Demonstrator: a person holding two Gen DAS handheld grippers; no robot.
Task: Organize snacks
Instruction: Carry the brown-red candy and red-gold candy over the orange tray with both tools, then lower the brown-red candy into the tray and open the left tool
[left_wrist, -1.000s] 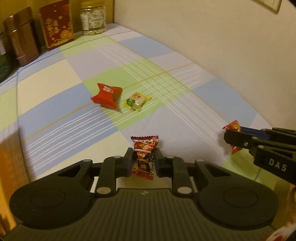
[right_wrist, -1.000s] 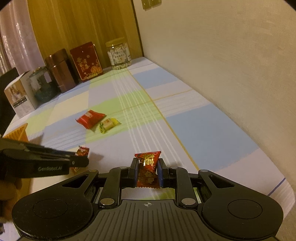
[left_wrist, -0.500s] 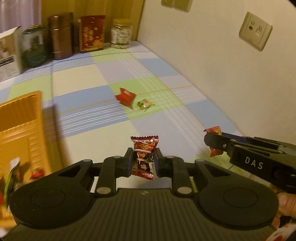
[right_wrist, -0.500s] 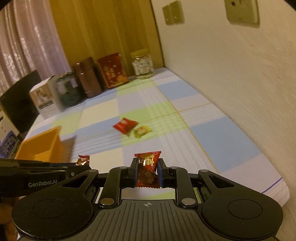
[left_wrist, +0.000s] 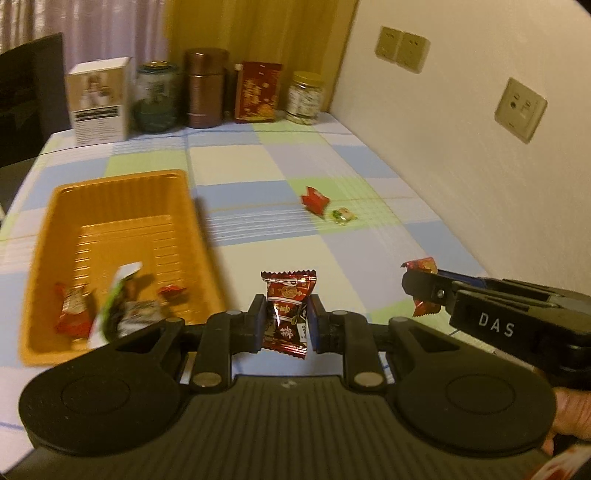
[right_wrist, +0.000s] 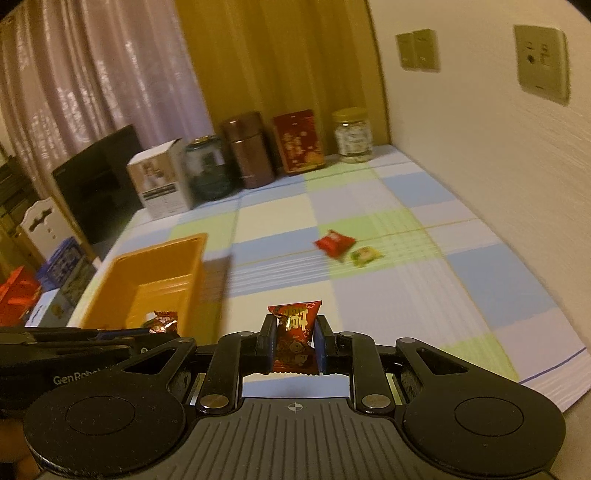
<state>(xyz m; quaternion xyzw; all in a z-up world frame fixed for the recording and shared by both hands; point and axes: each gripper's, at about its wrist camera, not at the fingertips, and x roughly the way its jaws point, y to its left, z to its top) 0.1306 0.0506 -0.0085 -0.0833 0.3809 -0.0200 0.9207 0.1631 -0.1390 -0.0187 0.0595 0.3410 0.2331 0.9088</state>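
Checked tablecloth (left_wrist: 258, 166), spread under all items. Orange tray (left_wrist: 122, 206), near left, holding several blurred wrapped snacks, perhaps four. Left gripper (left_wrist: 288, 321), clamped on a dark red candy (left_wrist: 288, 314). Right gripper (right_wrist: 294, 341), clamped on a red packet (right_wrist: 295, 332). Red snack (left_wrist: 314, 200) and yellow-green snack (left_wrist: 343, 215), laid just beside each other, far right.

White box (left_wrist: 99, 100), brown canister (left_wrist: 204, 88), red tin (left_wrist: 256, 92), glass jar (left_wrist: 304, 99), wall sockets (left_wrist: 520, 110)

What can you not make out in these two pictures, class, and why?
- Snacks in the tray: left view, blurred.
- Tray's near end: right view, hidden behind the left gripper.
- Print on the two loose candies: both views, too small.
- Tin labels: blurred.
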